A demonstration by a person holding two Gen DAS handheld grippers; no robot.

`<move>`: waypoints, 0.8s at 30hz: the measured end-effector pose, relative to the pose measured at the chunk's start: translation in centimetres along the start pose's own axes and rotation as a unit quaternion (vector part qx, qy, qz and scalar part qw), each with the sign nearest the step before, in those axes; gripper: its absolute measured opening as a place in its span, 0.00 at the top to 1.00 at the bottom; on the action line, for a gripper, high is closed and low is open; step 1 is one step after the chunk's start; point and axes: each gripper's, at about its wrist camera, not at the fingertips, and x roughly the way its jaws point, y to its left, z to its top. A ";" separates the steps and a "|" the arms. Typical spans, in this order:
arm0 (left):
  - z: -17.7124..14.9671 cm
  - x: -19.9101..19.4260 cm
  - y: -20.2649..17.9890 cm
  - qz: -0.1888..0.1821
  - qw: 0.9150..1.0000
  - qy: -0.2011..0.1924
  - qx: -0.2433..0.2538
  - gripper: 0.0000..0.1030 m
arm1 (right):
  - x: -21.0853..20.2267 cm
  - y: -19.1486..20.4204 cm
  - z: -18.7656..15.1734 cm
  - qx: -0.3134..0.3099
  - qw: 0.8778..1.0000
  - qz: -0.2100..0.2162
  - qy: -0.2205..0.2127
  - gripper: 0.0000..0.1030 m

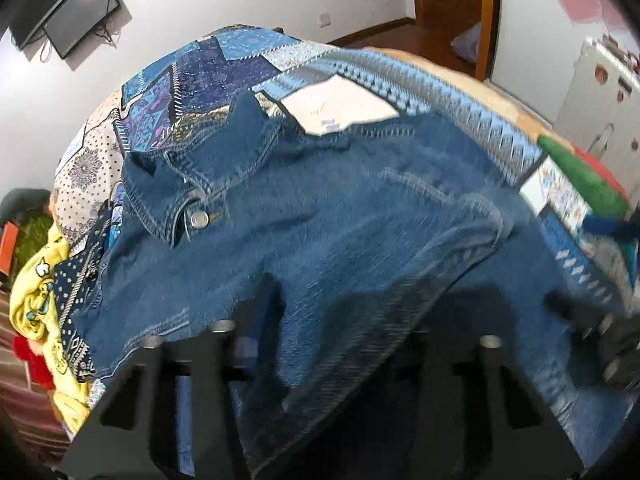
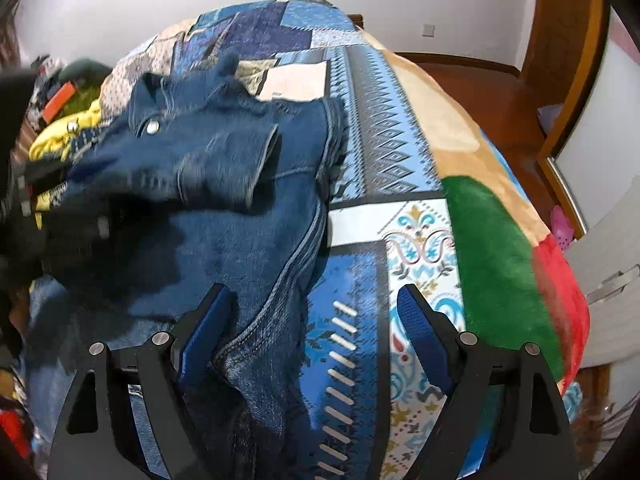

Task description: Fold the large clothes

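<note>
Centrally, a denim jacket point(image 1: 340, 216) is spread on the bedspread point(image 2: 376, 148). Denim is pinched by the left gripper point(image 1: 344, 320); the right gripper point(image 2: 312, 308) is held open.

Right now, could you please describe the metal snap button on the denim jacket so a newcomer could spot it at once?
Start at the blue patchwork bedspread and find the dark blue denim jacket spread over it. Just under the jacket's collar sits the round silver snap button, the only shiny metal spot on the plain denim.

We cannot see the left tool's fingertips point(image 1: 280, 296): the denim jacket point(image 1: 320, 208) drapes over them. The jacket is motion-blurred, and the yellow garment point(image 1: 36, 280) is cut off at the edge.
</note>
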 end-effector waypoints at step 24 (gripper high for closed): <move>-18.4 -2.5 20.2 -0.059 0.925 -0.003 -0.375 0.58 | 0.2 0.9 -0.7 0.021 0.999 -0.028 0.013 0.19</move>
